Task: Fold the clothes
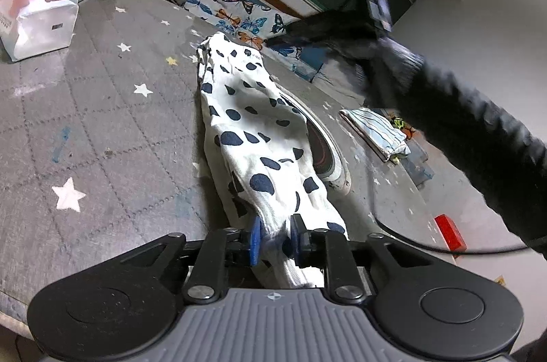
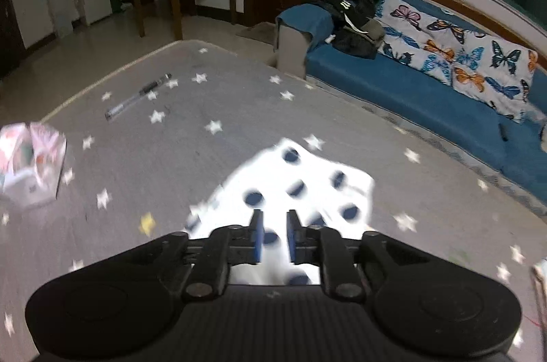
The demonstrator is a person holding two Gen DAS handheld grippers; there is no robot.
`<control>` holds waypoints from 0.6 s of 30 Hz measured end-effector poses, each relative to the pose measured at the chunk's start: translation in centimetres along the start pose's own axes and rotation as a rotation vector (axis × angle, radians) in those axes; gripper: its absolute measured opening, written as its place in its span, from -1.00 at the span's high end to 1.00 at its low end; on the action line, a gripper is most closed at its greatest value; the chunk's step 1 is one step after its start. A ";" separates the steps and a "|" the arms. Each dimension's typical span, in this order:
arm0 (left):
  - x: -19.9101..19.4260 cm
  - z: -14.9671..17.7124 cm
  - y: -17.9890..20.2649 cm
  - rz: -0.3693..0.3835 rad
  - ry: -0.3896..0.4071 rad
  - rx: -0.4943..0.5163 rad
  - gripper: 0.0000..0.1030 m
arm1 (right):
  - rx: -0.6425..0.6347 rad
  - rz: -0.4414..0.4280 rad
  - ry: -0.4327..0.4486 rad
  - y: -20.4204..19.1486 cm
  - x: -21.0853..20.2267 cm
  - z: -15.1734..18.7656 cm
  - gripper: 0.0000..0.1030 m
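Left tongs barely parted, pinching the near end of the spotted garment, laid long across the table. Loose pinch: might slip and spoil the fold. Tissue pack well left. Round plate under the right edge, could snag. Right tongs slightly open, empty, above the cloth.

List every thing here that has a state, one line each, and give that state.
Spotted cloth: folded into a long strip, lying on the table, one end draped over a round dish.
Left claw: cloth end between its pads.
Right claw: open, above the cloth, nothing gripped.
Tissue pack: torn open.
Striped cloth: folded.
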State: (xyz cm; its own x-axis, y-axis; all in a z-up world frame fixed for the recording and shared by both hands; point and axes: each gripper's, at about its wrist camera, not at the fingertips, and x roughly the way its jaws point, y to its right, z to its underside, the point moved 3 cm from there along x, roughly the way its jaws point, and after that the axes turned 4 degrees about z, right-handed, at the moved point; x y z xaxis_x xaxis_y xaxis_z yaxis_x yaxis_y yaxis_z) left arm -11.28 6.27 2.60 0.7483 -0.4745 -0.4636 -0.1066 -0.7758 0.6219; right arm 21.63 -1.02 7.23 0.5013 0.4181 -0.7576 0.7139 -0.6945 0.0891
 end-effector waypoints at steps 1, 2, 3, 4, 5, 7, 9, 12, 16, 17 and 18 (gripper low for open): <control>0.1 0.0 0.0 -0.005 -0.001 -0.007 0.59 | -0.010 0.008 -0.002 0.5 -0.8 0.6 0.62; 0.2 0.0 0.1 -0.007 -0.001 -0.012 0.58 | -0.018 0.006 -0.003 0.7 -1.5 1.4 0.62; 0.2 0.0 0.2 -0.010 -0.003 -0.015 0.54 | -0.025 0.003 -0.004 0.9 -2.2 2.2 0.61; 0.3 0.0 0.4 -0.016 -0.007 -0.016 0.54 | -0.033 0.000 -0.006 1.1 -2.9 3.0 0.56; 0.4 0.0 0.5 -0.020 -0.012 -0.017 0.54 | -0.041 -0.002 -0.007 1.3 -3.6 3.8 0.51; 0.7 -0.1 0.9 -0.020 -0.024 -0.022 0.60 | -0.067 -0.018 -0.013 1.3 -4.8 5.5 0.44; 1.0 -0.3 1.4 -0.006 -0.030 -0.038 0.71 | -0.102 -0.035 -0.017 1.1 -6.1 7.7 0.43; 1.1 -1.0 2.4 0.035 -0.026 -0.059 0.74 | -0.132 -0.066 -0.024 0.7 -7.8 10.7 0.34; 1.2 -2.2 3.9 0.128 0.004 -0.132 0.76 | -0.160 -0.097 -0.018 0.1 -10.3 13.8 0.34; 1.3 -2.4 3.9 0.154 0.018 -0.161 0.76 | -0.163 -0.103 -0.011 0.0 -11.0 14.3 0.34; 1.3 -2.5 3.9 0.176 0.030 -0.190 0.76 | -0.167 -0.114 -0.004 -0.2 -11.5 14.6 0.33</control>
State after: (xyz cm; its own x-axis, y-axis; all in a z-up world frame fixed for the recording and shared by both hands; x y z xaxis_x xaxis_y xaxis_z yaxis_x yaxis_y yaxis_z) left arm -9.12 3.67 5.99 0.7487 -0.5803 -0.3205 -0.1139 -0.5889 0.8002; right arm 8.55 -14.22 6.47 0.4105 0.4862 -0.7714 0.8374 -0.5358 0.1079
